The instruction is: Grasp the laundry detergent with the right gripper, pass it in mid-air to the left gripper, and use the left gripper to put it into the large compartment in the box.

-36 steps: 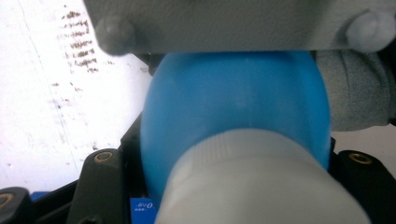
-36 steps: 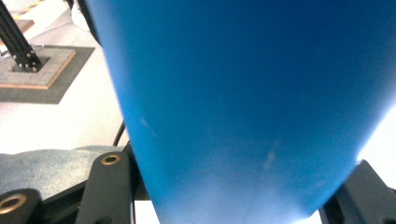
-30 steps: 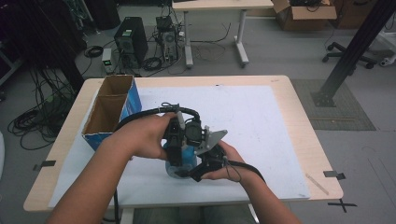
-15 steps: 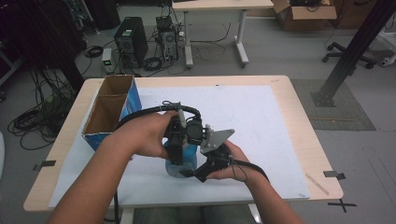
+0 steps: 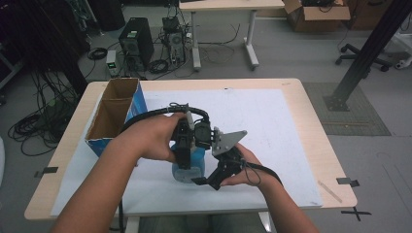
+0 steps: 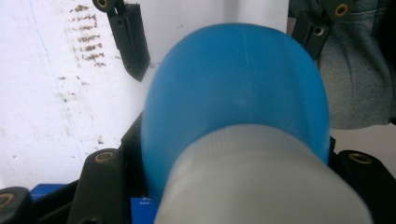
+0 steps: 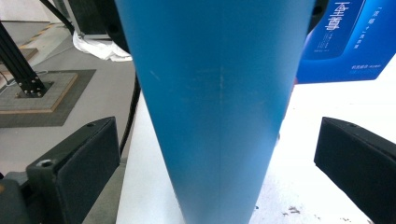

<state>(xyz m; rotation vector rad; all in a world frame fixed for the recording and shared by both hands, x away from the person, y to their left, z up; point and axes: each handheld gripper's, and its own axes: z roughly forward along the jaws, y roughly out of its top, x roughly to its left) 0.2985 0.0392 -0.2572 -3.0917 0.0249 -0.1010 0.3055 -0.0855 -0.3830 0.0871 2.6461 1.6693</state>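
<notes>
Blue bottle [image 5: 187, 167] stood lower centre on table [image 5: 291, 126]. Left claw [image 5: 183, 156] stayed clenched on bottle. Right claw [image 5: 206, 182] had just been opening; pads clear of bottle between them. Judgement: hand-over to left complete.

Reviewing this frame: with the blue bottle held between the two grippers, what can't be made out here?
- Blue bottle, high view: mostly covered by the left gripper and hands; its footing on the white sheet is hidden.
- Bottle's top, left gripper view: grey cap blurred and cut by the bottom edge.
- Left grip contact: pads hidden behind the bottle.
- Right gripper view: bottle's top and base cut off.
- Blue cardboard box: inside shadowed; print in the right gripper view too small to read.
</notes>
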